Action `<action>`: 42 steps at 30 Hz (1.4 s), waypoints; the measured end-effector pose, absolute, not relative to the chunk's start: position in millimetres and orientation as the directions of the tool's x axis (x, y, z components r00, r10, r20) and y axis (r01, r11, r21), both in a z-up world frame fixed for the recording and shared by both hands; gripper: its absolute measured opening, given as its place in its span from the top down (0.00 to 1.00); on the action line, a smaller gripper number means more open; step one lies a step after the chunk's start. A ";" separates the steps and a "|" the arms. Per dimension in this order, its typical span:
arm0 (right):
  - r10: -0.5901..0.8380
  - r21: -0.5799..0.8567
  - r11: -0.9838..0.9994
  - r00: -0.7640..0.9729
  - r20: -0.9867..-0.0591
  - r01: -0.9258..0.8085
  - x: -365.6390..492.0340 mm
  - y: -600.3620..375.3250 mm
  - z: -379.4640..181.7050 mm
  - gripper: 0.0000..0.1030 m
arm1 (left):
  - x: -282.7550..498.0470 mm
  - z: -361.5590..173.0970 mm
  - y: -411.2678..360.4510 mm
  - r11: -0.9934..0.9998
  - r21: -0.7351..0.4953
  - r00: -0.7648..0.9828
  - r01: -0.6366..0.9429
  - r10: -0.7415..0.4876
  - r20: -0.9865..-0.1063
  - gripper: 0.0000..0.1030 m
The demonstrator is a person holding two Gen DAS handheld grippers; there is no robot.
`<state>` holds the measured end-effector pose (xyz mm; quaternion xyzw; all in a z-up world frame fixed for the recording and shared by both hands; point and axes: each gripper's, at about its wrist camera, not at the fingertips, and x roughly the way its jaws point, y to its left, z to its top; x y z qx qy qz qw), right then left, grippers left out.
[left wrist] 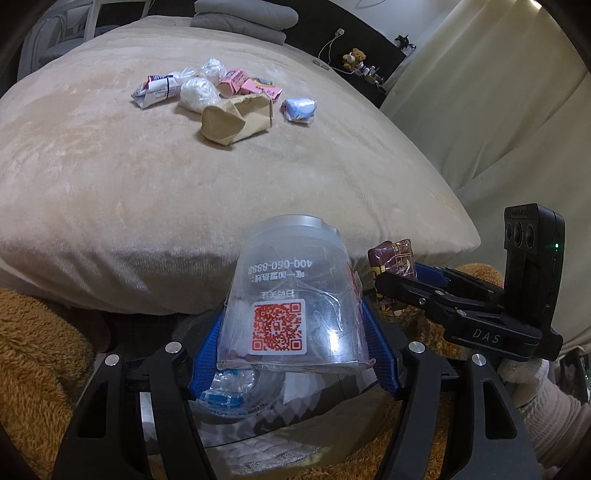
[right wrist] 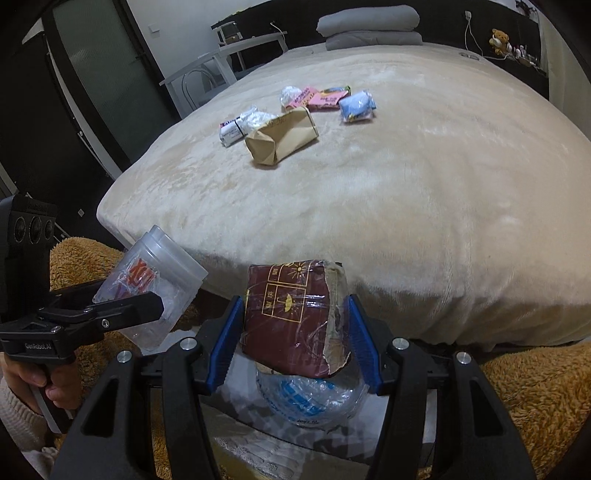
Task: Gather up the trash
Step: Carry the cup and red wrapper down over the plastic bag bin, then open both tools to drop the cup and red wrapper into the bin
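My left tongs (left wrist: 295,332) pinch a clear plastic cup (left wrist: 291,291), its blue pads (left wrist: 208,347) pressed on both sides, a red QR label facing me. My right tongs (right wrist: 291,332) pinch a dark red packet (right wrist: 291,314) wrapped in torn tape, pads tight on its flanks. Both loads hang side by side just off the near edge of the bed (left wrist: 110,184), over a crumpled clear bag with blue print (right wrist: 310,398). Brown fleece (right wrist: 535,387) lies around below. Farther out on the beige bed cover the rest of the trash sits in a cluster: a brown paper bag (left wrist: 236,118), a blue wrapper (left wrist: 299,109), pink cartons (left wrist: 255,86) and white wads (left wrist: 197,94). Grey folded bedding (left wrist: 243,18) lies at the far end.
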<state>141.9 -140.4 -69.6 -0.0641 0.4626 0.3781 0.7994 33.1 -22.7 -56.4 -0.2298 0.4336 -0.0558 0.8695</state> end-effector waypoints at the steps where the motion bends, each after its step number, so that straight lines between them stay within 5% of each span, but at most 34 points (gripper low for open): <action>1: 0.539 0.255 0.708 0.271 -0.797 -0.659 142.2 -140.5 -74.6 0.45 | 33.5 -60.9 -23.2 0.888 -0.447 0.607 -0.108 -0.298 -0.737 0.36; 18: 0.362 0.286 0.795 0.041 -0.931 -0.535 164.1 -131.8 -153.0 0.45 | 53.3 -138.1 -36.7 0.902 -0.387 0.353 -0.193 -0.304 -0.885 0.36; 42: 0.319 0.366 0.878 -0.193 -0.928 -0.310 188.9 -123.7 -232.0 0.45 | 79.2 -201.1 -46.9 0.913 -0.319 0.090 -0.255 -0.307 -0.948 0.35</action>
